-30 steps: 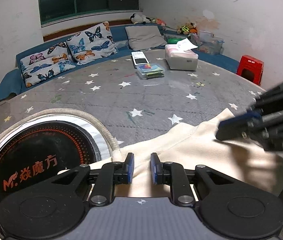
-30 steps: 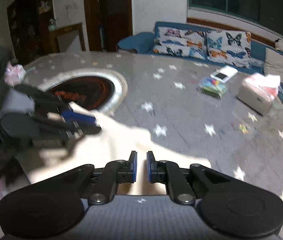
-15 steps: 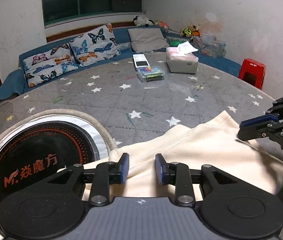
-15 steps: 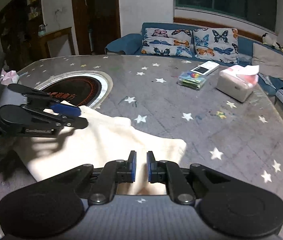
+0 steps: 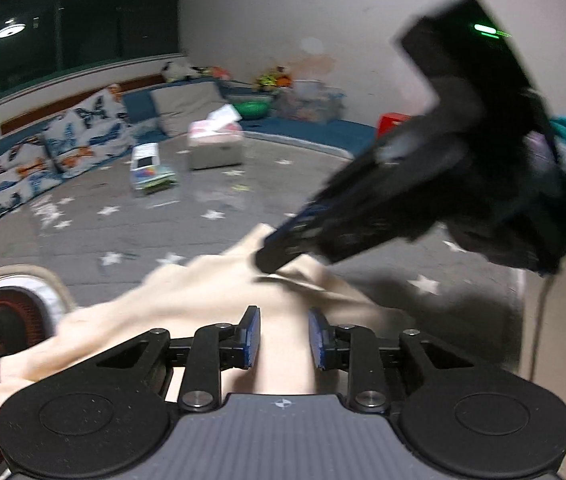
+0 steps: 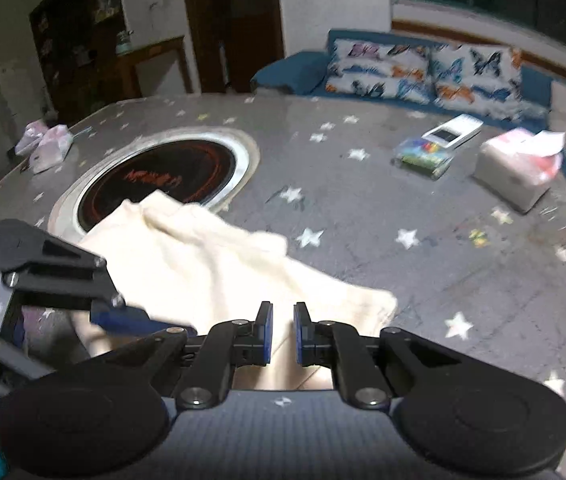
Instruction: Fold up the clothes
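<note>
A cream garment (image 5: 211, 292) lies on the grey star-patterned table (image 5: 123, 232), partly over the round cooktop. My left gripper (image 5: 284, 338) is open, its fingers hovering over the garment's near part with cloth showing between them. My right gripper (image 6: 282, 334) has its jaws close together over the garment (image 6: 219, 264) near its front edge; whether they pinch cloth I cannot tell. In the left wrist view the right gripper (image 5: 279, 248) reaches in from the right with its tips at a raised fold. In the right wrist view the left gripper (image 6: 139, 318) sits at the lower left.
A round black induction cooktop (image 6: 163, 176) with a metal rim is set into the table. A tissue box (image 6: 519, 168), a phone box (image 6: 453, 132) and a colourful packet (image 6: 423, 156) stand at the far side. A pink bag (image 6: 45, 146) lies far left. Butterfly cushions (image 6: 423, 68) line the sofa.
The left gripper's jaws have widened and it has moved right. The right gripper has swung in over the garment toward the left one, lifting a fold. Both views are blurred by motion.
</note>
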